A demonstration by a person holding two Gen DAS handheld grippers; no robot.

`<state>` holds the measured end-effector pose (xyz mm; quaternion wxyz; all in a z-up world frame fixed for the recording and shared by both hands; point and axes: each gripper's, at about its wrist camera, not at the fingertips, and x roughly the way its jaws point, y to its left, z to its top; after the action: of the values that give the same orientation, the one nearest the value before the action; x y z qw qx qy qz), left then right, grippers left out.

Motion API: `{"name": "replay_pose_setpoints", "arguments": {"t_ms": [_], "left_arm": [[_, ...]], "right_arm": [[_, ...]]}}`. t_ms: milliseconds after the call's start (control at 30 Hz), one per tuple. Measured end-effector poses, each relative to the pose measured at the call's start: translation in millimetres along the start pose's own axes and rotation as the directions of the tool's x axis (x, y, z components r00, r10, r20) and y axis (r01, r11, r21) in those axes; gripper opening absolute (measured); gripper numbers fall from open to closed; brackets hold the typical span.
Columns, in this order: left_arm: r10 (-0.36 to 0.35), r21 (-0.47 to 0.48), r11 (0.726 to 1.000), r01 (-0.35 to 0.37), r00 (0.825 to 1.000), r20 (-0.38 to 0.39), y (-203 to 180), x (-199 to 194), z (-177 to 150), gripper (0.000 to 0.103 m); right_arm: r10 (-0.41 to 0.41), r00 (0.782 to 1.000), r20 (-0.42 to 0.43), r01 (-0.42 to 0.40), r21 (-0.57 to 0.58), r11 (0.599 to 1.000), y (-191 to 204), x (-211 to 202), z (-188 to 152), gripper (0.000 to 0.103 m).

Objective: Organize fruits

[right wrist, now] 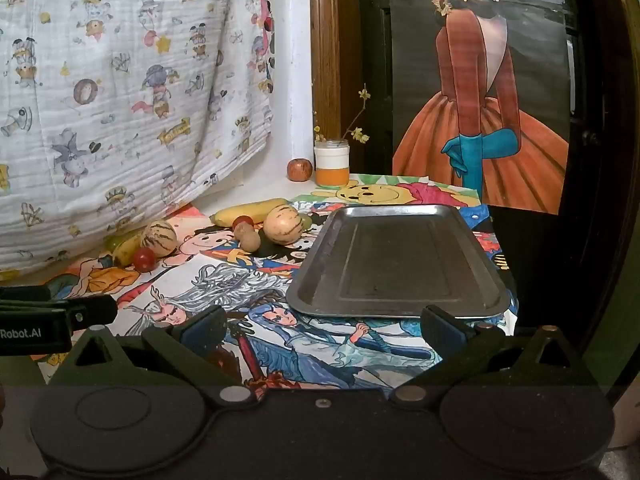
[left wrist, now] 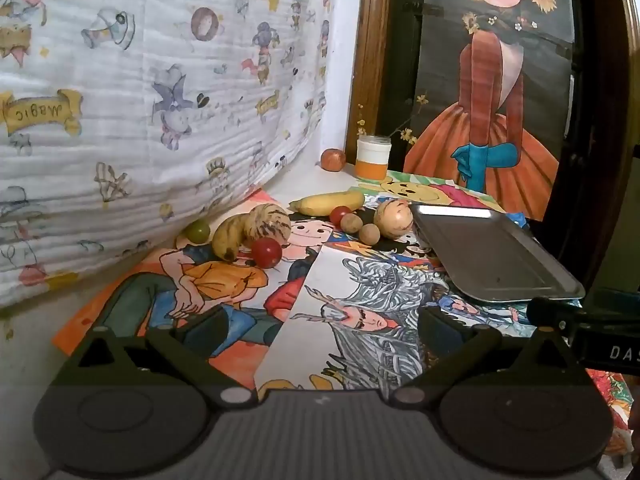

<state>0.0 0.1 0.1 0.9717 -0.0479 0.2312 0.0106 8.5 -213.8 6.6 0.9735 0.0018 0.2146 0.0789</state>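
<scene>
The left gripper point(left wrist: 320, 322) is matte black: 2 angled fingers with dark blue pads point(left wrist: 440, 326), hinged on silver round pivots above 2 large round discs, and a ribbed grey plate between the discs. The right gripper point(right wrist: 324, 326) is built the same, with a small screw at its centre. White lettering marks each gripper's side.

Your left gripper point(left wrist: 320, 326) has its jaws spread wide with nothing between them, tilted somewhat downward. Your right gripper point(right wrist: 322, 326) matches it: jaws fully apart, empty, angled down alike. Each one's tip shows at the edge of the other's view, so they seem side by side.
</scene>
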Motion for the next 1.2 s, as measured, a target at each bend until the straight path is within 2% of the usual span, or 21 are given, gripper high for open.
{"name": "replay_pose_setpoints", "arguments": {"t_ms": [1200], "left_arm": [[0.006, 0.006, 1.0, -0.006, 1.0, -0.009, -0.3, 1.9, -2.9, 0.103]], "right_arm": [[0.001, 1.0, -0.013, -0.001, 0.006, 1.0, -0.5, 3.0, -1.8, 0.103]]}}
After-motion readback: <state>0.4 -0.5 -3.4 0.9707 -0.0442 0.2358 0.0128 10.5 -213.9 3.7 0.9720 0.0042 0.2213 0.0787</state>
